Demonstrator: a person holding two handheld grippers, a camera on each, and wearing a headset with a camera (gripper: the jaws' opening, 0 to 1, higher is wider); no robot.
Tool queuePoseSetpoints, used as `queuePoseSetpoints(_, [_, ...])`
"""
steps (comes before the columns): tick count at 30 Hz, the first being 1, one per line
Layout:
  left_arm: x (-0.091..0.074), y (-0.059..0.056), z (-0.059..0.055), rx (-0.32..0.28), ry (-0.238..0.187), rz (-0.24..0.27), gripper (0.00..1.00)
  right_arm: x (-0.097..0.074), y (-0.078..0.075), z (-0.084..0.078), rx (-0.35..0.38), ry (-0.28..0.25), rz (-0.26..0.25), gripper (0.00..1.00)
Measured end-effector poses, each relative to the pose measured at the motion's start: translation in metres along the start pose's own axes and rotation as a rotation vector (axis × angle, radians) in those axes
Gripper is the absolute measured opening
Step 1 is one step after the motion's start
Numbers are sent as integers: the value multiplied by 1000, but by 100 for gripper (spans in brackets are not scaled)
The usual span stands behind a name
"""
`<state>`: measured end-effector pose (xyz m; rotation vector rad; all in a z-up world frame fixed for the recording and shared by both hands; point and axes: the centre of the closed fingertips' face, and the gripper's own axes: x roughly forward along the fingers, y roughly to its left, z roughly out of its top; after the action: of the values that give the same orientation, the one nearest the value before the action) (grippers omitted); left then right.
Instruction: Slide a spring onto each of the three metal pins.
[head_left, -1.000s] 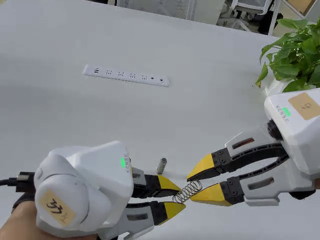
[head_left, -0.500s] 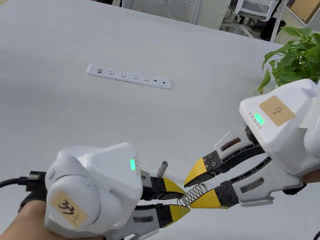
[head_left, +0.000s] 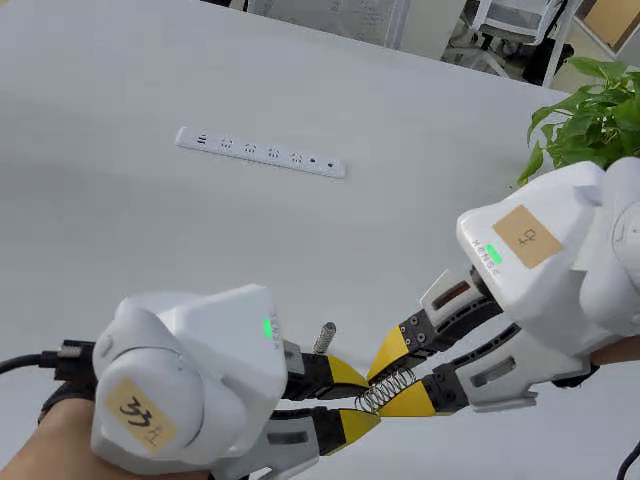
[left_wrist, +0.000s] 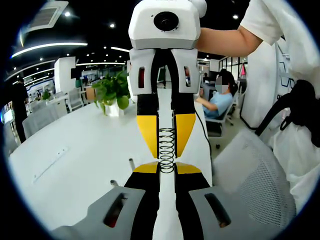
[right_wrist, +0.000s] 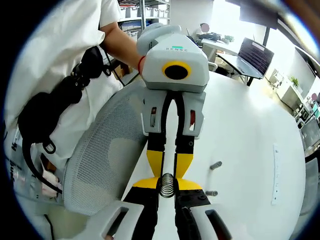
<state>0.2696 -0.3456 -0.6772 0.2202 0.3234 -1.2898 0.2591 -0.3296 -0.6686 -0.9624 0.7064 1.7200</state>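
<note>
Right gripper (head_left: 392, 379) is clamped on the spring (head_left: 385, 388), with a yellow pad on each side of the coils. The spring is up in the air between my two grippers, over the table (head_left: 150, 230) near my edge. Its free end sits right at the tips of the left gripper (head_left: 345, 397).

The left jaws are drawn close with a narrow gap. I can't tell if they grip something thin, pinch the spring's end, or hold nothing. I can't make out a pin between them.

One pin (head_left: 323, 338) stands on the table just behind the left tips. It looks like it may have coils on it, but it's too small to be sure.

Risks from here, as I judge them:
- Side squeeze on the coils: too hard and they kink, too light and the spring pops out sideways.
- Spring axis off-line: the end coil catches and the spring buckles instead of sliding on.
- If both grippers have the spring, any pull apart stretches it.
- A dropped spring rolls, and the table edge is close.
- The left gripper body is near the standing pin, so a careless swing tips it over.
</note>
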Motion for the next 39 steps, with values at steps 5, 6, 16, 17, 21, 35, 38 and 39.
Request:
queuePoseSetpoints(5, [0,0,-1,-4,0,-1,7,1,0,-1,-12,4,1,7])
queuePoseSetpoints(6, [0,0,-1,-5,-1,0,7,1,-1,-2,-12,4,0,7])
queuePoseSetpoints(16, [1,-1,-4,-14,-1,-7,7,4,0,-2,-4,5,3,7])
queuePoseSetpoints(17, [1,-1,-5,-13,0,-8,7,5,0,-2,-4,5,3,7])
queuePoseSetpoints(21, [1,-2,-6,-16,0,-10,7,6,1,-2,5,-1,3,7])
queuePoseSetpoints(35, [-6,0,-12,-25,8,2,8,3,-2,0,41,-33,-22,7])
queuePoseSetpoints(38, [-9,2,-16,-31,14,13,10,0,-4,-1,51,-38,-35,7])
queuePoseSetpoints(39, [-11,3,-18,-33,17,17,10,-2,-5,-1,56,-41,-41,7])
